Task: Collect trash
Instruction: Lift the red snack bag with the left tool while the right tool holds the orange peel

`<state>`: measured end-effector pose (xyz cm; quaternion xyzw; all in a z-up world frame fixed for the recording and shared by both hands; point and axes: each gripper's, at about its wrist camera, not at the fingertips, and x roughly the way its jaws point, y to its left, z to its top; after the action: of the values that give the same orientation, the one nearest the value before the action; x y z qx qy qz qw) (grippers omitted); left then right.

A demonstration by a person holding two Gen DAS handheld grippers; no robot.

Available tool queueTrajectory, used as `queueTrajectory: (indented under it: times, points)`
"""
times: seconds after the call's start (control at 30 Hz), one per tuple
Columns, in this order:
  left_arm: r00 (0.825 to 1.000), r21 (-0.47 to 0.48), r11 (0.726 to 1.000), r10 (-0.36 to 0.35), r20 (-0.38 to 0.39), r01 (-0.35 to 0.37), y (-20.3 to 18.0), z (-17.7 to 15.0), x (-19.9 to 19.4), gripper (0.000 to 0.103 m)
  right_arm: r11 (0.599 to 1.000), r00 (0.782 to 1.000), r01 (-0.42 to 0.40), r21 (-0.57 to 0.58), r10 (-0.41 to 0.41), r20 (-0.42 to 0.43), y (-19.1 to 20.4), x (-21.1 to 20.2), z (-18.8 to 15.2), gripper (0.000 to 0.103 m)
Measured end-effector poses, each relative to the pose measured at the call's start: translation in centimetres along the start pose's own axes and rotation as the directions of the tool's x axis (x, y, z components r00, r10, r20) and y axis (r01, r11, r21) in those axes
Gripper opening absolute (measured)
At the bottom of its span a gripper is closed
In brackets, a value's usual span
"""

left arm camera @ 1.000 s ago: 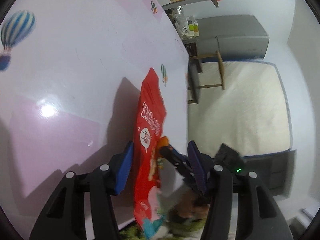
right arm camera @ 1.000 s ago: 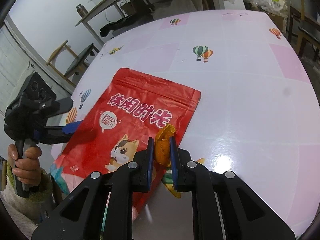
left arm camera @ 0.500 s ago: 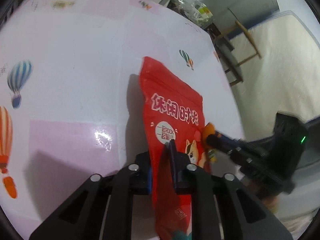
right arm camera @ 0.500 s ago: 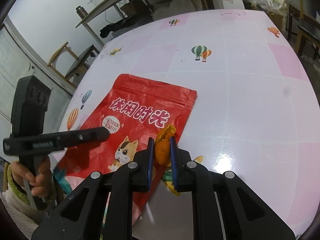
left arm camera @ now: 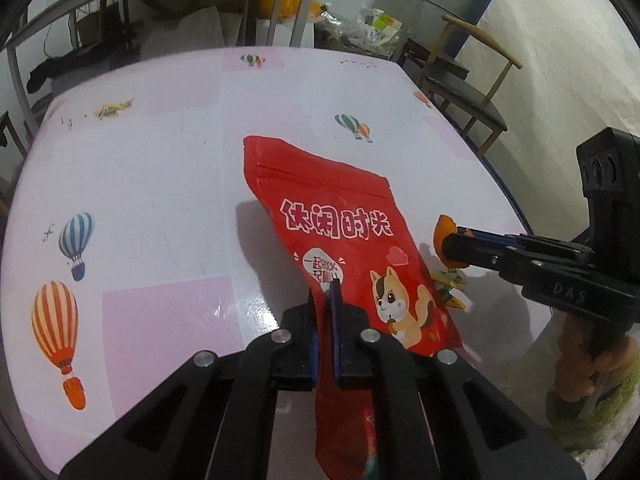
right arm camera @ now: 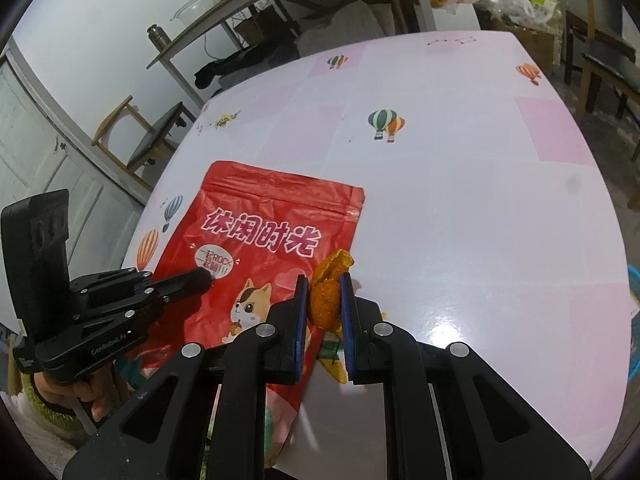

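A red snack bag (left arm camera: 352, 236) with white lettering and a cartoon cat lies on the pink-and-white table; it also shows in the right wrist view (right arm camera: 256, 248). My left gripper (left arm camera: 325, 292) is shut on the bag's near left edge. My right gripper (right arm camera: 323, 280) is shut on a piece of orange peel (right arm camera: 330, 286) at the bag's right edge. From the left wrist view the peel (left arm camera: 443, 232) sticks out of the right gripper's tips (left arm camera: 452, 248). From the right wrist view the left gripper (right arm camera: 200, 278) reaches over the bag.
The table (right arm camera: 460, 184) carries balloon prints. Small yellow-green scraps (left arm camera: 452, 284) lie under the right gripper. Wooden chairs (left arm camera: 468, 84) stand at the far right, another chair (right arm camera: 148, 136) on the left. A metal shelf (right arm camera: 248, 4) and bagged clutter (left arm camera: 372, 28) stand behind the table.
My left gripper closed on the bag's edge and swung round so the bag now faces it flat. My right gripper held the peel in about the same place.
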<state>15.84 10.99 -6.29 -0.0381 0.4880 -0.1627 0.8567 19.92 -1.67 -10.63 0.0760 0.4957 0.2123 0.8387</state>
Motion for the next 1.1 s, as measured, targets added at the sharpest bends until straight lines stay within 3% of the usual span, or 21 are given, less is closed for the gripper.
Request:
queueTrajectory:
  times: [1.1]
  points:
    - [0.996, 0.059, 0.998, 0.029, 0.087, -0.034, -1.4, -0.3, -2.9, 0.001, 1.0, 1.0, 0.009, 0.005, -0.009, 0.02, 0.0, -0.9, -0.1, 0.014]
